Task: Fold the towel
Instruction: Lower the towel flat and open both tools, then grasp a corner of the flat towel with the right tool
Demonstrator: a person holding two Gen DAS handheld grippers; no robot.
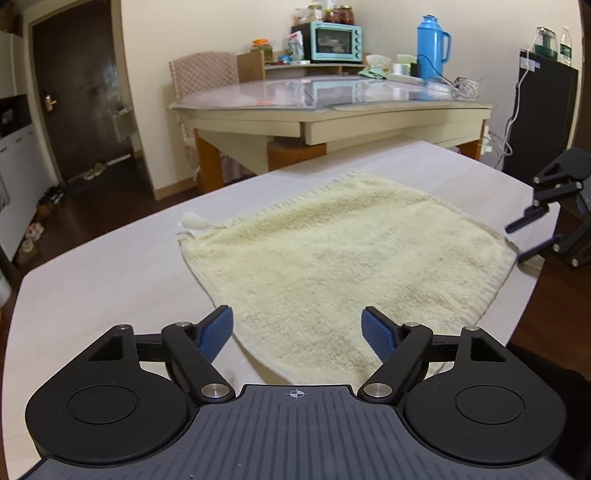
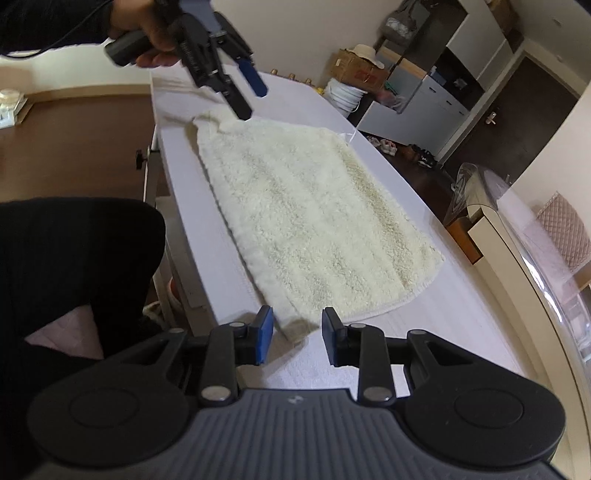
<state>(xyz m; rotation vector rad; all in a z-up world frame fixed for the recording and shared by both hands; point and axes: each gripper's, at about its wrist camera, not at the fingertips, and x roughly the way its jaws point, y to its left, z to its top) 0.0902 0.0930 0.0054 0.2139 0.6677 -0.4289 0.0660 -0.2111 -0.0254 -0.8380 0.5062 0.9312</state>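
Note:
A cream towel (image 1: 343, 251) (image 2: 314, 206) lies flat on the white table (image 1: 110, 277) (image 2: 424, 332), with a small white tag at one corner. My left gripper (image 1: 297, 321) is open wide just above the towel's near corner. The right wrist view shows it, held in a hand (image 2: 155, 33), as the left gripper (image 2: 251, 98) over the far corner. My right gripper (image 2: 297, 328) is open more narrowly at the opposite corner. The tip of that corner lies between its blue pads (image 2: 266, 332), which do not press on it. At the left wrist view's right edge the right gripper (image 1: 517, 240) straddles that corner.
Beyond the white table stands a glass-topped dining table (image 1: 332, 99) with a blue flask (image 1: 432, 48) and a teal oven (image 1: 336, 40). A black cabinet (image 1: 543, 110) is at the right. A person's dark-clad leg (image 2: 74, 258) is beside the table's near edge.

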